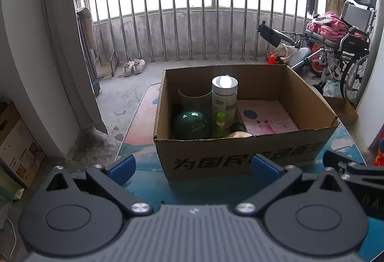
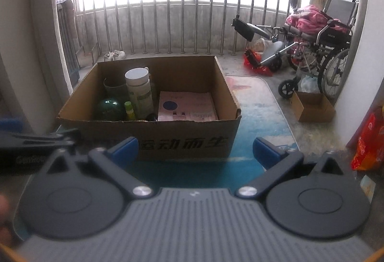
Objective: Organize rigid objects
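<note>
Balcony setting, bright railing behind, patterned blue mat (image 1: 144, 166) underfoot. From the left wrist: left gripper (image 1: 192, 165) spread wide and empty, hovering just short of the cardboard box (image 1: 309, 99). Inside, crowded at the left: dark green ball (image 1: 192, 125), tall white-capped bottle (image 1: 224, 96), small yellow-green bottle (image 1: 220, 121), brown tube (image 1: 192, 97); pink flat packet (image 1: 266, 117) lying on the floor of the right half. Ball probably smooth and prone to slip, best pinched across its widest part; tall bottle stiff and likely light, best taken around the body below the cap. From the right wrist: right gripper (image 2: 195, 147) likewise parted, holding nothing, low before the box's printed front wall. Box walls high, so entry from above only; open room over the packet, little between the crowded items. Wheelchair (image 2: 331, 46) and small carton (image 2: 312, 106) well apart at right.
</note>
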Demonstrator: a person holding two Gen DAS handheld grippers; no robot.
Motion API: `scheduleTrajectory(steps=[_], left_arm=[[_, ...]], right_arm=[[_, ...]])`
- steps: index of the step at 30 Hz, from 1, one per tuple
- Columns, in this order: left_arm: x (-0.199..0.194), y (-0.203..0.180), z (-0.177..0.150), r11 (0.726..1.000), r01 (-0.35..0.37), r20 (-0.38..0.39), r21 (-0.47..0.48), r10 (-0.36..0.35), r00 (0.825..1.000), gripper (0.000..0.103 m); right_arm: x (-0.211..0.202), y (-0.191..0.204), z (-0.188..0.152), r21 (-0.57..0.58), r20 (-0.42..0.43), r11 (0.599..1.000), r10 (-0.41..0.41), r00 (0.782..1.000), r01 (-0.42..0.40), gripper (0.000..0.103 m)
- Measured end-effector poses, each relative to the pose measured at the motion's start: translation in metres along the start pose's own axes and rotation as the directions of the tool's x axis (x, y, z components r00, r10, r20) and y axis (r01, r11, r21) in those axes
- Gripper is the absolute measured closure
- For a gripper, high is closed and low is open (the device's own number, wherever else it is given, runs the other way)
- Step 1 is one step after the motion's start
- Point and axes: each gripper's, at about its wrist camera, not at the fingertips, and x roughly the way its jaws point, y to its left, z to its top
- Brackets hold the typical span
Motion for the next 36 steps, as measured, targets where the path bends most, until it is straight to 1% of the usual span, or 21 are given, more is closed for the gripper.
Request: scheduleTrajectory(steps=[14,36], left_arm=[[0.009,-0.004,0.001,1.000,-0.010,-0.017,0.008,0.010,1.000,0.000],[0.009,-0.006,0.004,1.000,-0.011,-0.016,0.008,0.011,1.000,0.000]], right_arm=[[0.010,-0.006,-0.005,0.014,-0.024,1.000,0.012,1.000,-0.012,0.001],[0.011,-0.007,-0.005,0.009,-0.021,1.000,0.007,1.000,-0.007,0.001]])
